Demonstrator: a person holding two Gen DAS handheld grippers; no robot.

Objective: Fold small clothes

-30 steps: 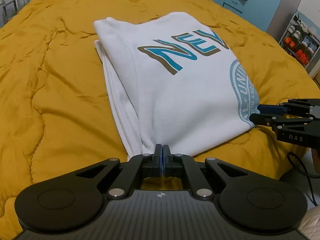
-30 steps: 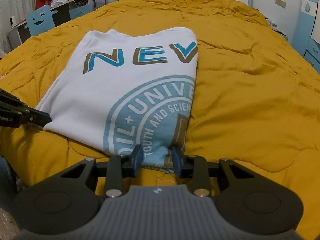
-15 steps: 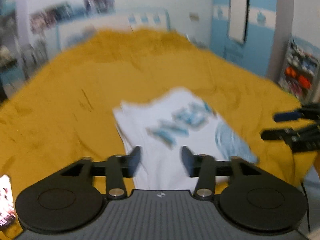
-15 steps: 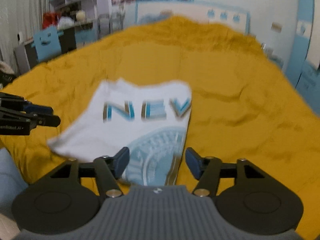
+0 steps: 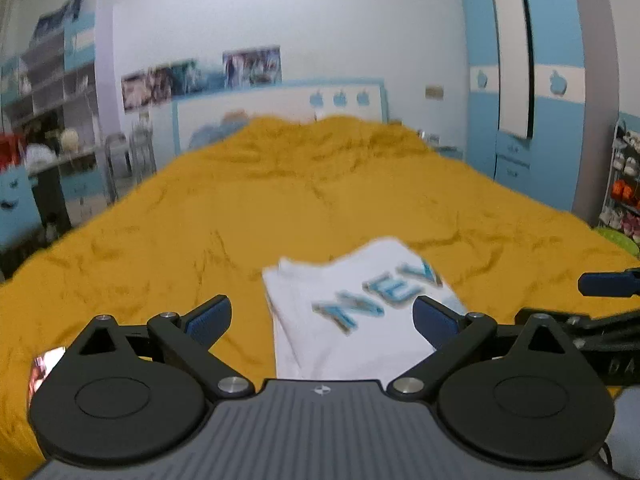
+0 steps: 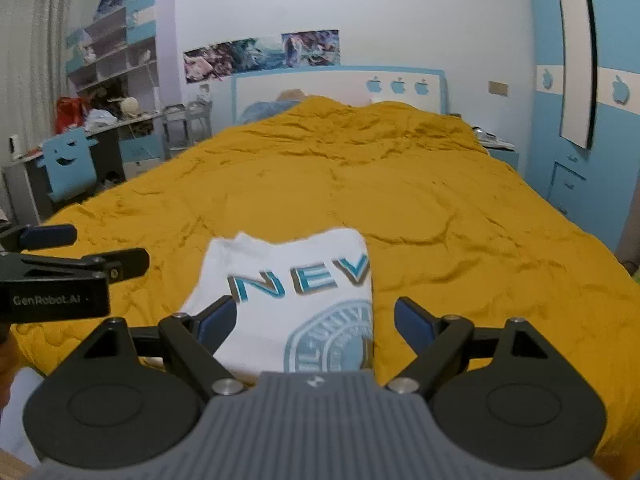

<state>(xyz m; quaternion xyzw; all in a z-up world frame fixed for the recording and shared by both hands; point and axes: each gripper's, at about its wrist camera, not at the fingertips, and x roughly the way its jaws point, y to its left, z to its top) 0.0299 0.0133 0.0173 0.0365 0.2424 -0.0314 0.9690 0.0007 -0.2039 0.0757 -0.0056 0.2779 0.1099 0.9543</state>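
The white T-shirt [image 6: 292, 300] lies folded into a compact rectangle on the mustard-yellow quilt [image 6: 440, 208], near the bed's near edge. Its top face shows the blue and brown letters "NEV" and, below them, part of a pale blue round seal. The right-hand fold runs straight; along the left side the stacked layers peek out as thin white edges. The fabric lies flat, with only soft creases.

The left gripper [image 5: 322, 316] hangs above the shirt's near end, its jaws spread wide after just opening, nothing between the 2 blue pads [image 5: 210, 318] but air. The right gripper [image 6: 316, 320] hangs the same way, jaws just opened to their widest, clear of the cloth and holding nothing. Each gripper shows at the edge of the other's view.

Beyond the quilt stand a white headboard with 3 blue apples [image 6: 398, 86], posters [image 6: 260, 54] on the wall, a blue wardrobe [image 6: 580, 120] on the right and cluttered shelves [image 6: 112, 52] on the left.
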